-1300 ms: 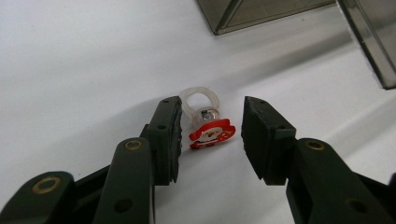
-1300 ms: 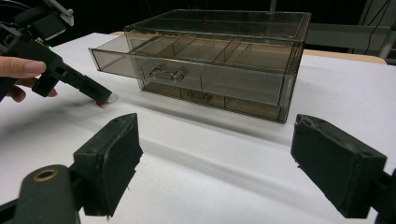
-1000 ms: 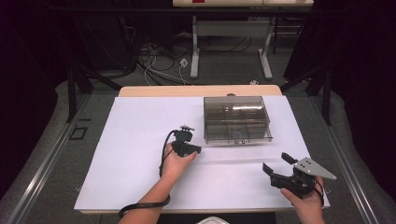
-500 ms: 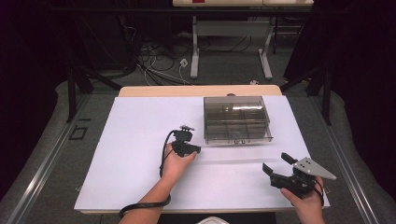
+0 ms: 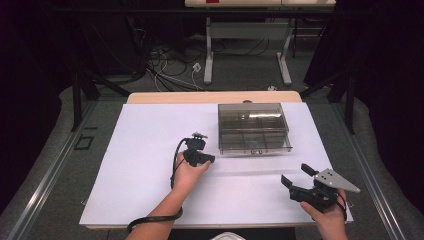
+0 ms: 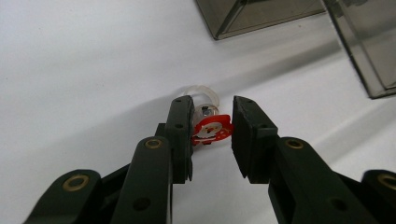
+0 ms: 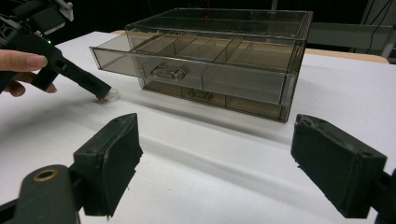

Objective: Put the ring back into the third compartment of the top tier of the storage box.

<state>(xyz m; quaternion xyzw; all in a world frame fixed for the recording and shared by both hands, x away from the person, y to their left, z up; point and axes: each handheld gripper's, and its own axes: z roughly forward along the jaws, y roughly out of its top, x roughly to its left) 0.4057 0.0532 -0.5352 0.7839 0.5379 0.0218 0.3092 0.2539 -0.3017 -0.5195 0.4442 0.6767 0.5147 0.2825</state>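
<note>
**Red charm between the left jaws**

Small red-and-white charm [image 6: 212, 130] with a clear plastic loop, lying on the white table [image 5: 145, 150] just in front of the smoky drawer box [image 5: 254, 127]. Straddled by the left gripper [image 6: 212, 135], jaws either side of it and only a sliver apart — left jaw touching, right jaw just shy, not clamped yet. Top drawer [image 7: 187, 58] of the box pulled out. Over at the near right corner, well apart: right gripper [image 5: 295, 179], jaws spread wide, nothing in them.

floor: grey carpet [image 5: 47, 165] | cables [image 5: 165, 57] | desk legs [image 5: 208, 55] | dark surroundings
</note>
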